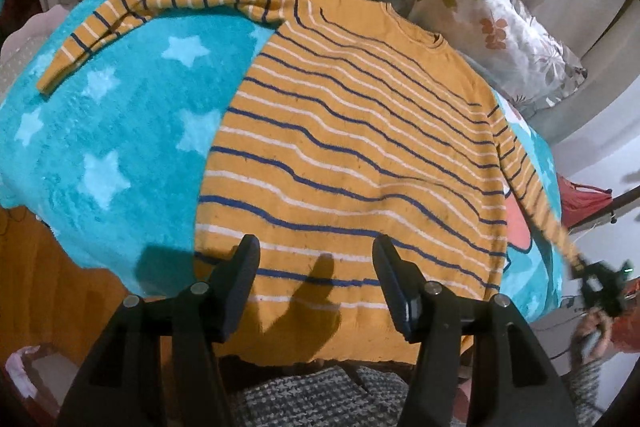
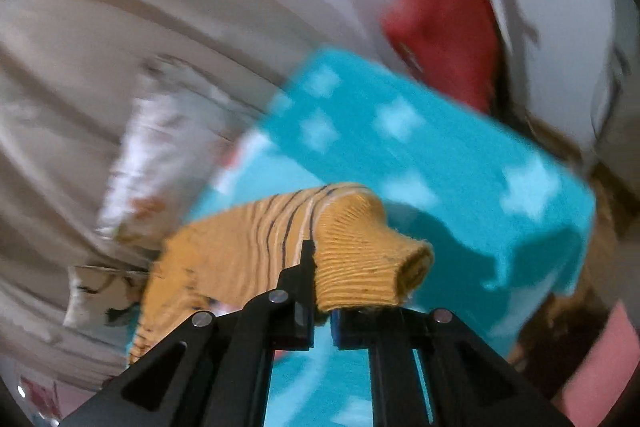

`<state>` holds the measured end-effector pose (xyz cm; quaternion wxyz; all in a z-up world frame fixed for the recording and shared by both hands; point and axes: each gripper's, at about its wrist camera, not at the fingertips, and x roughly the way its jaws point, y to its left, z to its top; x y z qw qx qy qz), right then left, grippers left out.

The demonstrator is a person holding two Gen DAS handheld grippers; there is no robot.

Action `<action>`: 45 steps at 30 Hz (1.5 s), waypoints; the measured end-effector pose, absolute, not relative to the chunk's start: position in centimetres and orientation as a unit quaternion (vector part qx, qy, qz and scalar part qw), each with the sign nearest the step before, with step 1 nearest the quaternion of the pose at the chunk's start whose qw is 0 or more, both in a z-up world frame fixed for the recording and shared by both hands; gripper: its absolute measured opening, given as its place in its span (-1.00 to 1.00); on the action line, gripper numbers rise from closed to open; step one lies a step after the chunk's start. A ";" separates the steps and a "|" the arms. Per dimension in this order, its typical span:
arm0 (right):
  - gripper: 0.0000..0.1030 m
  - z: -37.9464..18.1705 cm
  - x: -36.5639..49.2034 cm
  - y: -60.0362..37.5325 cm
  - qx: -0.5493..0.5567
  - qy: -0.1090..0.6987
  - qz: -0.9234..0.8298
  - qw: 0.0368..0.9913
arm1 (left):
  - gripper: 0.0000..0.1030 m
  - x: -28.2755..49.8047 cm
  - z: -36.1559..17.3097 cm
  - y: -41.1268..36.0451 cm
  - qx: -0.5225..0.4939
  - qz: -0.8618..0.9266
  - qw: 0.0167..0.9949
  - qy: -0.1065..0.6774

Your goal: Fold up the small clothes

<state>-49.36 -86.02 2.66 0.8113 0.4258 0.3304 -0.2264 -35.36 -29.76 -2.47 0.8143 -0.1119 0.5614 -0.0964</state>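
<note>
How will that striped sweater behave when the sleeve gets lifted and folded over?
Likely floppy: the sleeve droops from the right claw. Probably light, since the pinched cuff alone holds the sleeve off the blanket. The fuzzy blanket may grip the sweater, so the body should stay put.

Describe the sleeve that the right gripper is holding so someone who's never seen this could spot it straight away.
Start at the teal star blanket, where a mustard striped sweater lies flat. One sleeve rests on the blanket; the held sleeve stretches off the other edge. Its plain ribbed cuff is pinched in the right gripper, off the blanket.
</note>
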 end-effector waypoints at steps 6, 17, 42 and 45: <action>-0.36 -4.3 -54.7 -88.2 0.512 0.335 -0.277 0.741 | 0.17 -35.2 -3.0 -30.0 -0.102 -0.087 0.811 0.570; 0.07 -3.6 -56.4 -87.5 0.522 0.321 -0.260 0.746 | 0.17 -34.5 -3.7 -32.8 -0.090 -0.110 0.801 0.581; -0.65 9.3 -28.0 -62.8 0.157 0.400 -0.106 0.897 | 0.18 -31.7 -1.2 -23.1 -0.095 -0.083 0.834 0.538; -0.66 8.4 -23.2 -56.2 0.140 0.416 -0.055 0.897 | 0.18 -30.7 -1.1 -19.6 -0.108 -0.074 0.836 0.533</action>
